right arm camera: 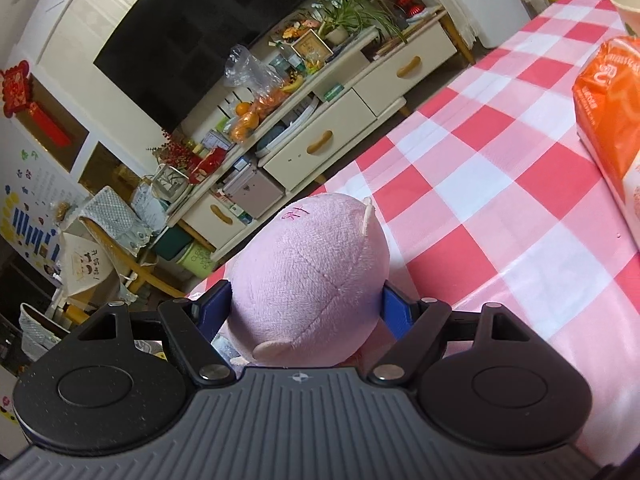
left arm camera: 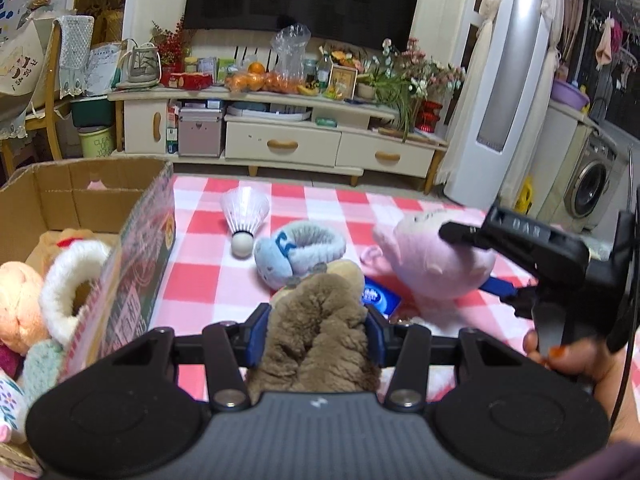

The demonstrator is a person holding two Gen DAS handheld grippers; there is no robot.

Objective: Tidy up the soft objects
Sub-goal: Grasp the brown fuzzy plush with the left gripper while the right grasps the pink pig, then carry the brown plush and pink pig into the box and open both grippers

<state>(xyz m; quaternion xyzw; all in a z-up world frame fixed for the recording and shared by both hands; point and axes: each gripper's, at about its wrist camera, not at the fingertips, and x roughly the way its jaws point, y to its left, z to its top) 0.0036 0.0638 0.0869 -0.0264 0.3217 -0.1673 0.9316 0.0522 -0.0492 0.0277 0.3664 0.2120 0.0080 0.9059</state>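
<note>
left gripper (left arm camera: 316,332) is clamping narrow on the brown plush (left arm camera: 320,332), holding it above the checked tablecloth (left arm camera: 200,280) just right of the cardboard box (left arm camera: 132,248). right gripper (right arm camera: 306,308) is gripping wide around the pink plush (right arm camera: 308,264), pads touching both sides.

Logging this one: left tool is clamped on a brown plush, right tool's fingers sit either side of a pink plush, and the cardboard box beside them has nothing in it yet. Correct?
Not quite. The cardboard box already holds several soft toys, as the left wrist view shows. The rest stands: the left tool is clamped on the brown plush, and the right tool's fingers sit either side of the pink plush.
</note>
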